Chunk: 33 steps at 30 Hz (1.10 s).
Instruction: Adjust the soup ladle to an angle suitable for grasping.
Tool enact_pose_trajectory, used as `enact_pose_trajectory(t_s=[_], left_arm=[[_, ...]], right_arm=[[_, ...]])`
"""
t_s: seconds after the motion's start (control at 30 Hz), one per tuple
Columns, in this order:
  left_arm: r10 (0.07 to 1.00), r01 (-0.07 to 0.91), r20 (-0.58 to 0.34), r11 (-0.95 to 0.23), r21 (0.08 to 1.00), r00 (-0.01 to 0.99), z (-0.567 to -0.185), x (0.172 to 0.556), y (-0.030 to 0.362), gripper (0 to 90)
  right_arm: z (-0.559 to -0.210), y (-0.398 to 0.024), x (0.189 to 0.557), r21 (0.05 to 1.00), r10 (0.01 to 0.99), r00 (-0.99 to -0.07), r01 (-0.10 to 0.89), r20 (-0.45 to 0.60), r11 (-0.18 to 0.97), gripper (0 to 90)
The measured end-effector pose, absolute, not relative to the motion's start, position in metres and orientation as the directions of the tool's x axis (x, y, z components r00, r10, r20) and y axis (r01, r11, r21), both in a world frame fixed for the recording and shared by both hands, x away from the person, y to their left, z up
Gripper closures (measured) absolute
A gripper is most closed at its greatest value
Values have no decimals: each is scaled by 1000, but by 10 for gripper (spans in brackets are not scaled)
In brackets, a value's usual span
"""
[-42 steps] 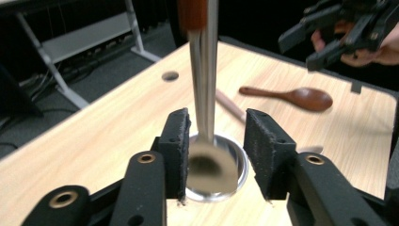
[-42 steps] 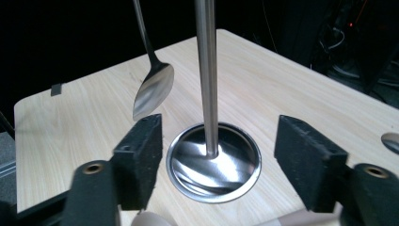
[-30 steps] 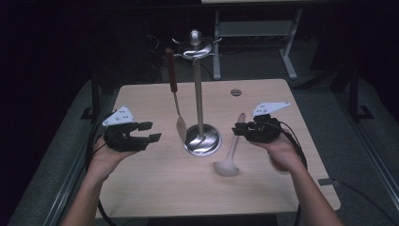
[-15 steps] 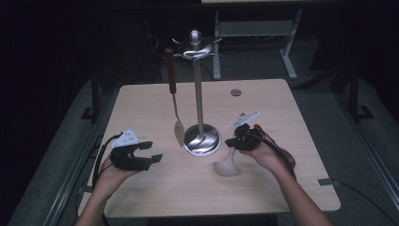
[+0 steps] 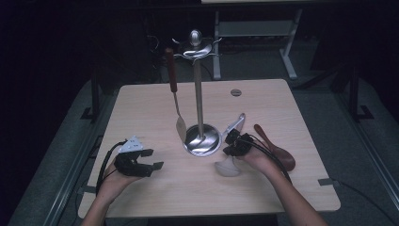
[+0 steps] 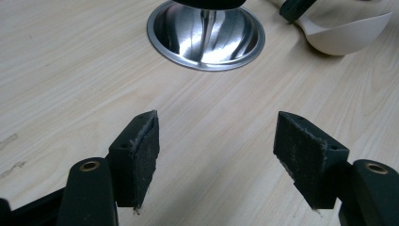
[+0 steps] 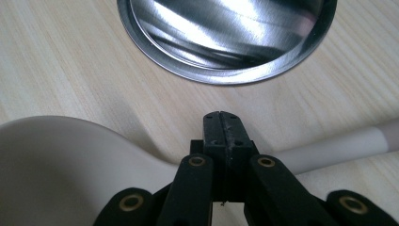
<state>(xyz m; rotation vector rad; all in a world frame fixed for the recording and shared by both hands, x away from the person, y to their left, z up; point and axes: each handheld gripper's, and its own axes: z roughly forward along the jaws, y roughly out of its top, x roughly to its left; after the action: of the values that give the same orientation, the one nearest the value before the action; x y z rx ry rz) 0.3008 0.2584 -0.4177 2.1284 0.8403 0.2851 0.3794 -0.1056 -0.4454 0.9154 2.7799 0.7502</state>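
Pale wood made up the table [image 5: 141, 108], and on it stood a steel stand [image 5: 199, 94] with a round shiny base [image 6: 205, 35] and a spatula [image 5: 175, 96] hanging from one of its top hooks. Just right of the base lay a white ladle [image 5: 229, 162], its bowl toward the person and its handle slanting away past the base. The right gripper [image 5: 234, 144] sat directly over that handle, near where it met the bowl. In the right gripper view its jaws were pressed fully together, pad against pad, with nothing between them; the ladle's handle [image 7: 339, 146] ran just beyond and beneath the tips. A dark brown wooden spoon [image 5: 277, 149] lay near the right hand. The left gripper [image 5: 149, 159] was low over bare table, well left of the base, its jaws spread wide and empty after opening.
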Motion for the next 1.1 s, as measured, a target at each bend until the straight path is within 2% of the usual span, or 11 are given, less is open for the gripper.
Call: enact_pose_trajectory(t_s=[0.2,0.83,0.93,1.1], left_arm=[[658,488,-96,-445,751,747,-422,301,259,304],[662,509,-109,-450,734,742,-431,304,260,288],[661,513,-111,-453,729,742,-433,304,260,288],[663,516,-114,-451,728,740,-435,305,260,289]], right_arm=[[-445,-109,377,450,586,-809,541,46,711,900],[-444,-157,370,388,639,-763,621,101,681,899],[-436,-164,372,428,651,-749,632,125,646,890],[-423,-176,380,486,720,-683,674,123,556,787]])
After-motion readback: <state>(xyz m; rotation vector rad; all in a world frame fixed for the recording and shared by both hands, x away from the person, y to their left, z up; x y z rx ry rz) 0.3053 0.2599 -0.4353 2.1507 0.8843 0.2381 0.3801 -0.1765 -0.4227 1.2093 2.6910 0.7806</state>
